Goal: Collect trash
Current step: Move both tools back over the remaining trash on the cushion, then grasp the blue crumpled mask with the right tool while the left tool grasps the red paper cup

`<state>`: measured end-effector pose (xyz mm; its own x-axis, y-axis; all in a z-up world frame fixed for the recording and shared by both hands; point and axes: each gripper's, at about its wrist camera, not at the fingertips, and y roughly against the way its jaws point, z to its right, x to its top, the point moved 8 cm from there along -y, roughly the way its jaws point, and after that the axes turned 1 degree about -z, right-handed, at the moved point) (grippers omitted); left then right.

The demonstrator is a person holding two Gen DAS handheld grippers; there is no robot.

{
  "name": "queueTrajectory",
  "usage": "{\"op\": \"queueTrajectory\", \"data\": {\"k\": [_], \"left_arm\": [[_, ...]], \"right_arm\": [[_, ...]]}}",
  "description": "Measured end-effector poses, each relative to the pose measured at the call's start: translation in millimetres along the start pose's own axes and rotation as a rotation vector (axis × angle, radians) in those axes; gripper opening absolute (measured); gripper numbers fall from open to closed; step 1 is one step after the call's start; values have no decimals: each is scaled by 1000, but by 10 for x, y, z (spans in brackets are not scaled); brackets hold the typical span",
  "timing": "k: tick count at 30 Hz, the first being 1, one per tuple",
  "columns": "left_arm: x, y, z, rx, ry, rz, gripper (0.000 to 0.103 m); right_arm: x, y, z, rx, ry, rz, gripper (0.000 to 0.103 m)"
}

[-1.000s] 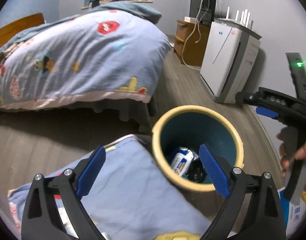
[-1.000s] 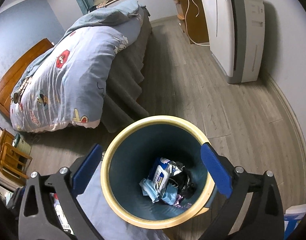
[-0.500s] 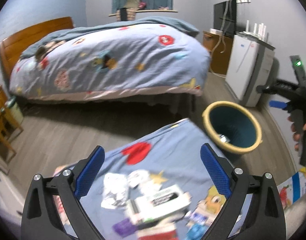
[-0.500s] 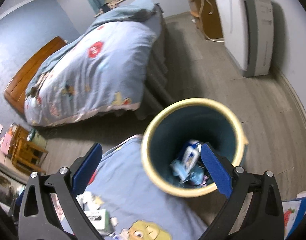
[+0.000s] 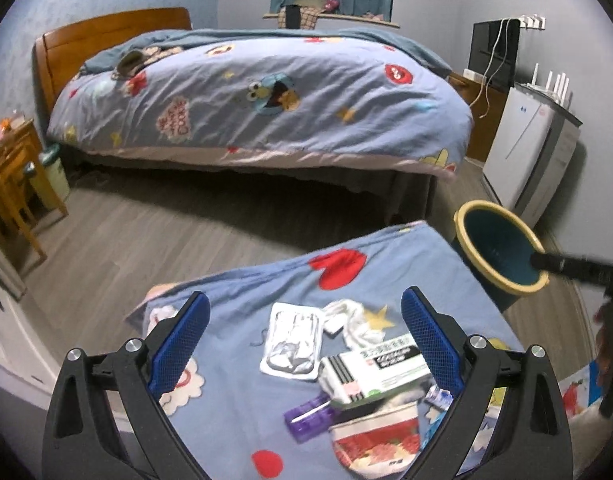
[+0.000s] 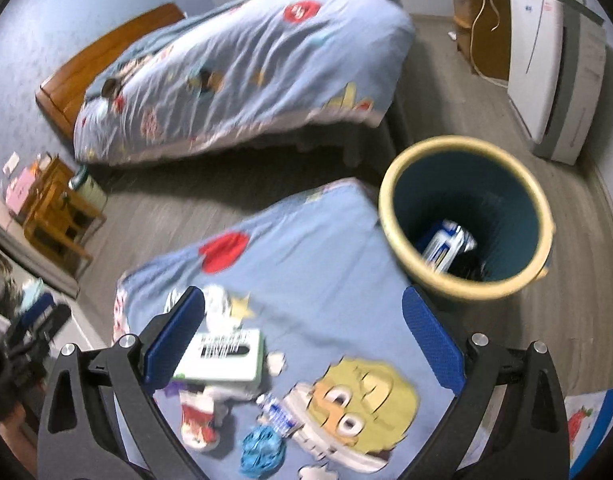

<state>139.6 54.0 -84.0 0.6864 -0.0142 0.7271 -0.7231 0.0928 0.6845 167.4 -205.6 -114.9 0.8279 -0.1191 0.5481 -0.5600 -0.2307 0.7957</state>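
Trash lies on a blue cartoon-print cloth (image 5: 246, 292): a silver foil pouch (image 5: 292, 342), a crumpled white tissue (image 5: 352, 318), a white and green wipes pack (image 5: 376, 366), a purple wrapper (image 5: 310, 416) and a red and white cup (image 5: 376, 442). My left gripper (image 5: 304, 340) is open above them. My right gripper (image 6: 304, 340) is open over the same cloth, near the wipes pack (image 6: 222, 356) and a blue crumpled wrapper (image 6: 262, 450). The yellow-rimmed teal bin (image 6: 466, 220) stands to the right and holds a blue and white pack (image 6: 446, 244).
A bed with a blue cartoon duvet (image 5: 262, 96) lies beyond a strip of wooden floor (image 5: 118, 240). A white appliance (image 5: 526, 148) stands against the right wall. A wooden side table (image 5: 10, 176) stands at the left. The bin also shows in the left wrist view (image 5: 498, 252).
Both grippers have pulled back and swung left from over the bin to over the cloth with the trash. Both stay open and empty.
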Motion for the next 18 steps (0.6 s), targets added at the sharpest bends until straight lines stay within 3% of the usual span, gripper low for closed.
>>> {"op": "queueTrajectory", "data": {"k": [10,12,14,18], "left_arm": [[-207,74,-66,-20,-24,-37,95],[-231,100,-55,-28,-13,-41,95],[-255,116,-36,-34,-13,-44,95],[-295,138,30,-35,-38,-48,96]], "right_arm": [[-982,-448,-93,-58,-35,-189,97],[-1191,-543,-160,-58,-6,-238,90],[-1383,-634,-234,-46,15,-297,74],[-1662,-763,-349,-15,34,-380,55]]}}
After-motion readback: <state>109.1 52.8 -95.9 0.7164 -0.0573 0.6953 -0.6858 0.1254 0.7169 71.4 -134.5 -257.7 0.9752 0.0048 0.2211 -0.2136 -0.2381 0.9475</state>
